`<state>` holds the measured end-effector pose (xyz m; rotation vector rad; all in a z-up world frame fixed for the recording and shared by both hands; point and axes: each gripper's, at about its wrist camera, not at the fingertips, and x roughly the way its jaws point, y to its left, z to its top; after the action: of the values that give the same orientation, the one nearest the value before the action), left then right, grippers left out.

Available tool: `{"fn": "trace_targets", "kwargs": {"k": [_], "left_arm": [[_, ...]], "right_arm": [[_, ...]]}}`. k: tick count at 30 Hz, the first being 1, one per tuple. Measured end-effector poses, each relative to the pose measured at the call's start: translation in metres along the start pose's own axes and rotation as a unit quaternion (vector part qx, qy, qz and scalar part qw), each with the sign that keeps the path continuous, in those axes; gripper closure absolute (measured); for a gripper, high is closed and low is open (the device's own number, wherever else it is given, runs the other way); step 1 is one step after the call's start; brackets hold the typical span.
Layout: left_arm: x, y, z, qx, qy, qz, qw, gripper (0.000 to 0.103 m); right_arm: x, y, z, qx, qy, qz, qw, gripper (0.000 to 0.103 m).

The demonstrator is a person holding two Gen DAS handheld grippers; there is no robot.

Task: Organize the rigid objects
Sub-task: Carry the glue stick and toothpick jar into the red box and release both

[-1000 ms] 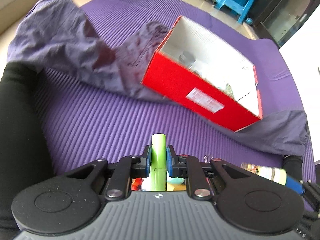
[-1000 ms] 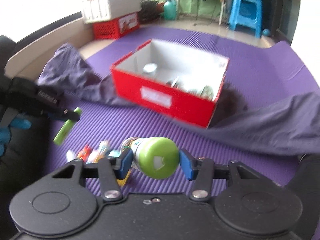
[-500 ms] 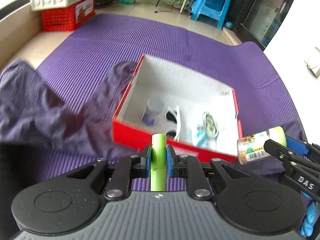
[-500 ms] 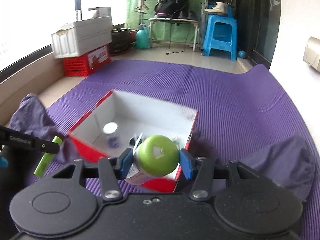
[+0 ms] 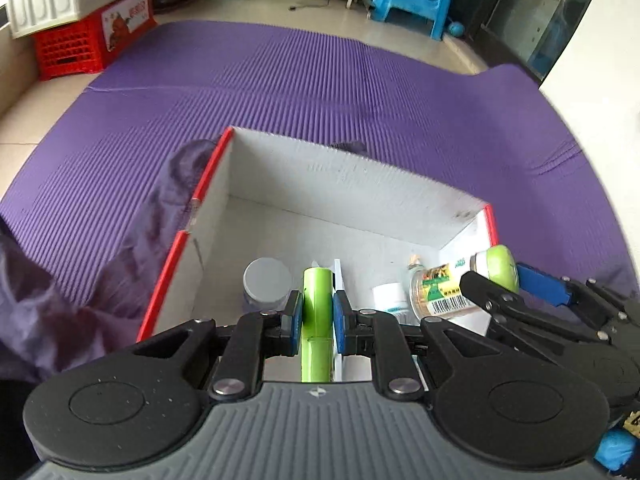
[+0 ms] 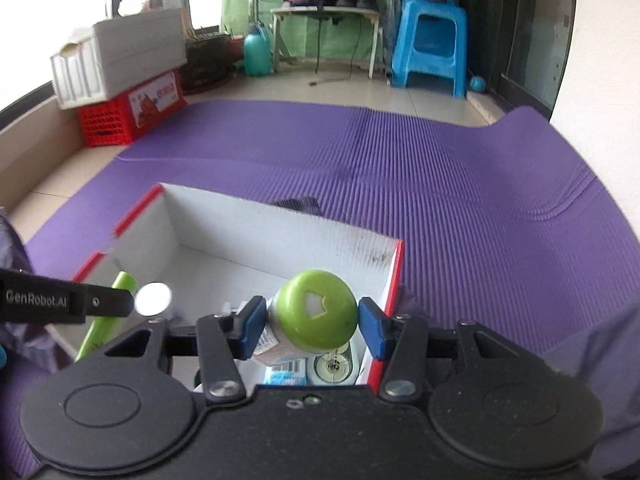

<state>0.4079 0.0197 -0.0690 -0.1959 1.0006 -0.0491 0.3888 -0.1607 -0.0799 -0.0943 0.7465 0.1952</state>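
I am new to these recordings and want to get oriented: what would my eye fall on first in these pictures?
The red box with white inside, open on the purple mat, catches the eye first. Over it, the left gripper pinches a slim lime-green tube and the right gripper grips a green-capped bottle. A small grey-lidded jar already sits inside.

I count two claws, left (image 5: pixel 316 316) and right (image 6: pixel 311 326), one red box (image 5: pixel 182 240), one green stick (image 5: pixel 316 300), one green-capped bottle (image 6: pixel 316 312), one purple mat (image 5: pixel 280 92), one blue stool (image 6: pixel 430 46).

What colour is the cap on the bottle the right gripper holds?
Lime green cap, with a small white mark; clearest in the right wrist view.
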Motion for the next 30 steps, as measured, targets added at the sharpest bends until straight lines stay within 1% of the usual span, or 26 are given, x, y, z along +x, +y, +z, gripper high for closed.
{"fn": "trace_targets", "kwargs": {"k": [3,8,12,14,17,21,25,27,28,29,30], "left_arm": [[0.025,-0.004,0.004,0.006,0.015,0.004,0.9999,0.088],[0.056,-0.009,0.005,0.019,0.027,0.016,0.9993,0.088],[0.075,-0.013,0.000,0.036,0.044,0.022,0.9982,0.088],[0.083,-0.014,-0.001,0.044,0.051,0.028,0.9973,0.088],[0.092,-0.013,-0.005,0.041,0.067,0.028,0.9965,0.088],[0.102,-0.012,-0.012,0.049,0.086,0.036,0.9945,0.087],[0.106,-0.008,-0.018,0.045,0.092,0.039,0.9939,0.087],[0.105,-0.011,-0.020,0.048,0.092,0.038,0.9939,0.087],[0.106,-0.013,-0.021,0.049,0.092,0.041,0.9937,0.087],[0.105,-0.013,-0.021,0.048,0.093,0.043,0.9936,0.087],[0.106,-0.015,-0.019,0.048,0.094,0.043,0.9935,0.087]], "right_arm": [[0.025,-0.003,0.003,0.009,0.016,0.000,1.000,0.053],[0.055,-0.005,0.005,0.008,0.025,-0.016,1.000,0.053],[0.068,-0.008,0.008,0.021,0.028,-0.016,0.999,0.053],[0.072,-0.007,0.009,0.017,0.030,-0.018,0.999,0.053],[0.074,-0.005,0.005,0.010,0.034,-0.021,0.999,0.053],[0.070,-0.011,0.003,0.021,0.036,-0.012,0.999,0.053],[0.064,-0.009,0.000,0.014,0.039,-0.008,0.999,0.052],[0.059,-0.008,-0.001,0.012,0.038,-0.004,0.999,0.049],[0.056,-0.007,-0.003,0.010,0.036,-0.003,0.999,0.046],[0.053,-0.006,-0.005,0.008,0.035,-0.006,0.999,0.040],[0.052,-0.005,-0.005,0.006,0.033,-0.008,0.999,0.039]]}}
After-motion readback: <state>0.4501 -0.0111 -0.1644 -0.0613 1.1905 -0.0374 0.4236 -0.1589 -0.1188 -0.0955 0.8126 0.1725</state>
